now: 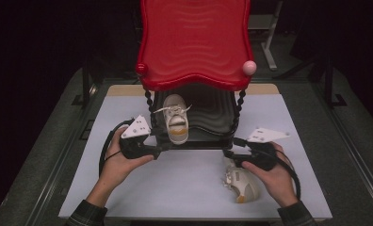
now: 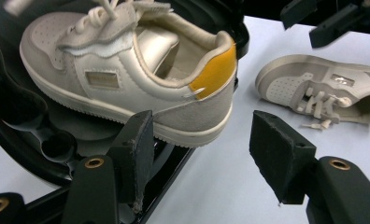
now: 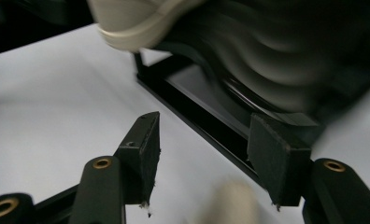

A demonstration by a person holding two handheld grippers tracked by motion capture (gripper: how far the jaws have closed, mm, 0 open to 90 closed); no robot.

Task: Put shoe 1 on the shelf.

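Observation:
A white sneaker with an orange heel [image 1: 176, 120] [image 2: 127, 70] stands on the black lower shelf [image 1: 213, 117] of a shoe rack, heel toward me. My left gripper [image 1: 161, 148] [image 2: 202, 140] is open just in front of that heel, its pads not touching it. A second white sneaker [image 1: 243, 183] [image 2: 323, 88] lies on its side on the table at the right. My right gripper [image 1: 229, 155] [image 3: 202, 140] hovers over it, open, with nothing between the jaws. In the blurred right gripper view the rack's black shelf [image 3: 276, 56] and the first sneaker's sole [image 3: 136, 18] lie ahead.
The rack's red wavy top shelf [image 1: 194, 42] overhangs the lower one, carried on black beaded posts [image 1: 149, 106]. The pale table [image 1: 184, 183] has bare room in front of the rack and to the left. Dark floor surrounds the table.

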